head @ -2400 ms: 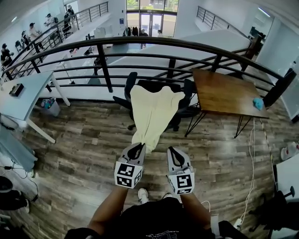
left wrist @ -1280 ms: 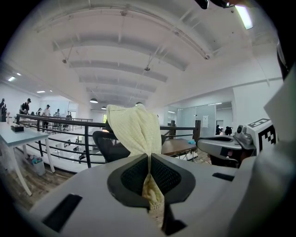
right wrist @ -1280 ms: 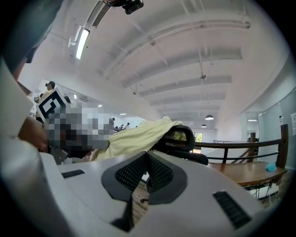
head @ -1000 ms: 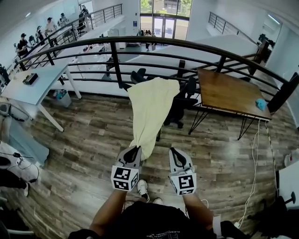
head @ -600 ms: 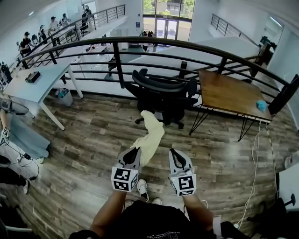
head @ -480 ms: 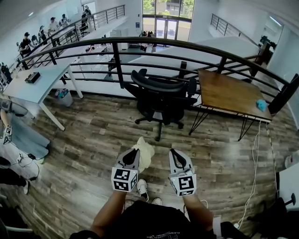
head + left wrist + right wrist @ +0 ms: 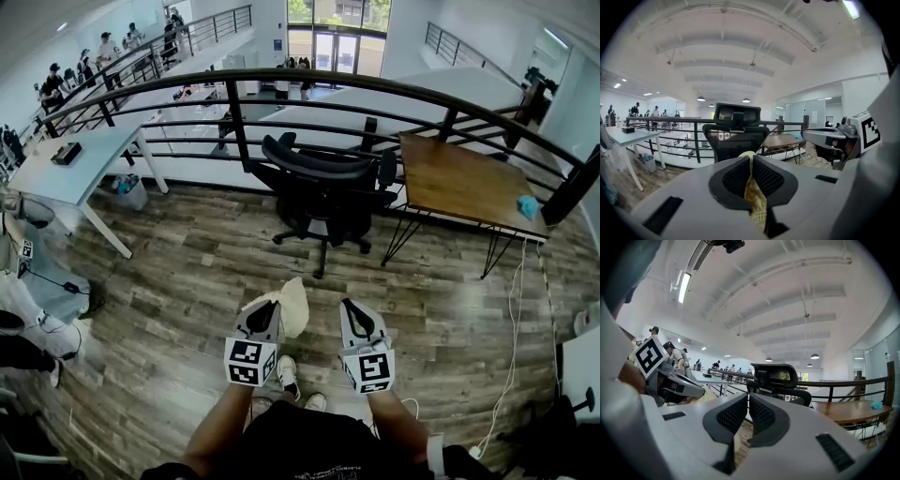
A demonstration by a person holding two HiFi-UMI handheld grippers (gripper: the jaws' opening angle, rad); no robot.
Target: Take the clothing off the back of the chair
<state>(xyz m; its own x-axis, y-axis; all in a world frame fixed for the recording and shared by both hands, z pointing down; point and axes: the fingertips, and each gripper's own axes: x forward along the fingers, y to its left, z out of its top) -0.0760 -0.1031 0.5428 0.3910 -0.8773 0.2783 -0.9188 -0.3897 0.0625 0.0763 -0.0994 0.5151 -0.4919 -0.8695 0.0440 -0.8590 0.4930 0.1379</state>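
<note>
Pale clothing (image 7: 292,306) bunches, partly hidden behind left hand-held gripper (image 7: 271,303).

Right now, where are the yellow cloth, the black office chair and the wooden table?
yellow cloth (image 7: 291,307), head view, on its bunched middle.
black office chair (image 7: 328,202), head view, on its backrest.
wooden table (image 7: 459,183), head view, on the bare tabletop.
</note>
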